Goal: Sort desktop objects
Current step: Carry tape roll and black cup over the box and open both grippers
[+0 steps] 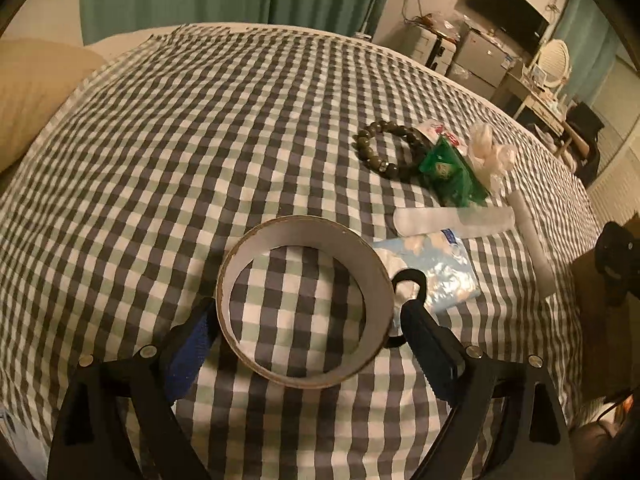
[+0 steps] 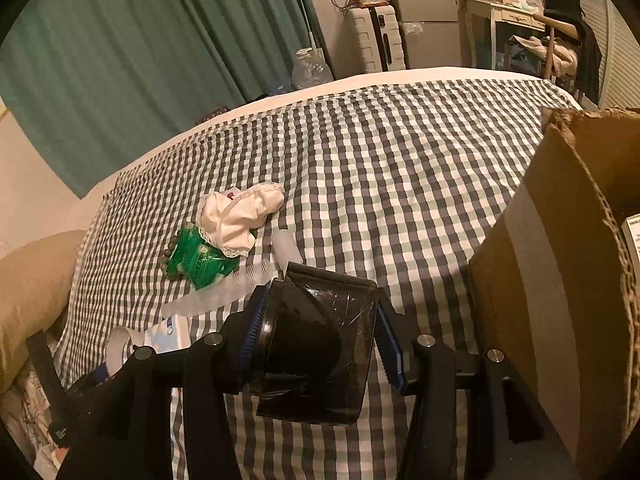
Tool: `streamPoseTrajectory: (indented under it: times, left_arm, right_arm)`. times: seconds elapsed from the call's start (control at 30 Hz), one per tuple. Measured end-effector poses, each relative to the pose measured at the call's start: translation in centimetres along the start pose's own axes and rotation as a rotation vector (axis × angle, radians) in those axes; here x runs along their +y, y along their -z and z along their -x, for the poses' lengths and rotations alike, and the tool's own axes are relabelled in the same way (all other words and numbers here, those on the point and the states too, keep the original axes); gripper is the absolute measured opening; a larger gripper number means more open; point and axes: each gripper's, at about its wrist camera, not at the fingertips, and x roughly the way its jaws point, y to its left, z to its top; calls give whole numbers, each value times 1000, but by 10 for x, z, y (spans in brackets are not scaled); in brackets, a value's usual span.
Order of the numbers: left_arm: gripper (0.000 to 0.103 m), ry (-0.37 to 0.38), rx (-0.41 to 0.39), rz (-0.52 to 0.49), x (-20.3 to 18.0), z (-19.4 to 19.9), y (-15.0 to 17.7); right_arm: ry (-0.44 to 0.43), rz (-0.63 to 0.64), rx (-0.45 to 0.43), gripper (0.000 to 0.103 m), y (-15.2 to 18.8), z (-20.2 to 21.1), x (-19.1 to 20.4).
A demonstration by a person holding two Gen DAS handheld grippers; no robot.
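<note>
My left gripper [image 1: 306,320] is shut on a tape roll [image 1: 376,268], held above the checked cloth [image 1: 200,140]. A black ring handle [image 1: 412,278] shows beside the roll's right side. My right gripper [image 2: 316,340] is shut on a dark, glossy black container [image 2: 320,344], held above the cloth next to a cardboard box [image 2: 560,300]. On the cloth lie a bead bracelet [image 1: 380,148], a green packet [image 1: 452,174], a white cloth bundle [image 1: 490,152], a clear comb [image 1: 452,220], a blue-white tissue pack [image 1: 436,268] and a grey tube [image 1: 534,240].
The cardboard box stands open at the right; its corner shows in the left wrist view [image 1: 596,280]. A tan pillow [image 1: 36,92] lies at the left. Green curtains [image 2: 140,52], a fridge [image 2: 428,20] and a dressing table [image 2: 504,12] stand behind the bed.
</note>
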Motion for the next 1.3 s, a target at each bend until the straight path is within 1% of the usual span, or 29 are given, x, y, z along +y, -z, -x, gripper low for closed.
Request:
streamPoseTrajectory:
  times: [0.03,0.1,0.13,0.17,0.3,0.4,0.43,0.57,0.7,0.8,0.9,1.0,1.13,1.17,1.23,1.3]
  left_arm:
    - [94,-6,-1,-6,-1,0,0]
    - [93,-47,17,-18,-1,-3,1]
    - [87,-44,23,-14,2,-5,1]
    - [84,-24,25,-5,5,-4,1]
    - [83,-24,-6,15,10,11,1]
    - [83,-26,-57,17,9,31,-2]
    - [83,-25,-83,9,7,43,-3]
    - [83,-43,-144,-36,-3,77,-4]
    - [83,-23,-189,-56,-18,116,-5]
    - [83,-4,-219,-82,-38,143,-9]
    - [83,44,-253,-114,-64,170,-15]
    - [83,95,-287,-161,-99,196,-18]
    - [83,146,-307,-211,-145,219,-20]
    - [83,169,-314,-219,-156,224,-20]
    - [83,207,-334,-227,-182,234,-20]
    - [83,208,-364,-223,-205,240,-17]
  right_arm:
    - [-2,-1,-3,50,0,3,-1]
    - [-6,-2,-6,50,1,7,-2]
    - [-5,-1,-8,50,1,9,-1]
    - [-7,1,-11,50,2,11,-1]
    - [-15,22,-22,50,2,25,1]
    - [-20,49,-42,50,-1,39,7]
    - [-20,59,-54,50,-2,46,9]
    - [-27,85,-101,50,-8,76,14]
    - [-41,100,-150,50,-11,108,19]
    - [-54,120,-201,50,-10,138,26]
    - [-55,149,-234,50,-8,162,31]
    - [-47,177,-261,50,-4,187,28]
    - [-22,188,-296,50,-4,217,15]
    - [-13,189,-305,50,-3,223,10]
    - [23,191,-323,50,-3,238,-5]
    - [46,180,-332,50,-4,247,-19]
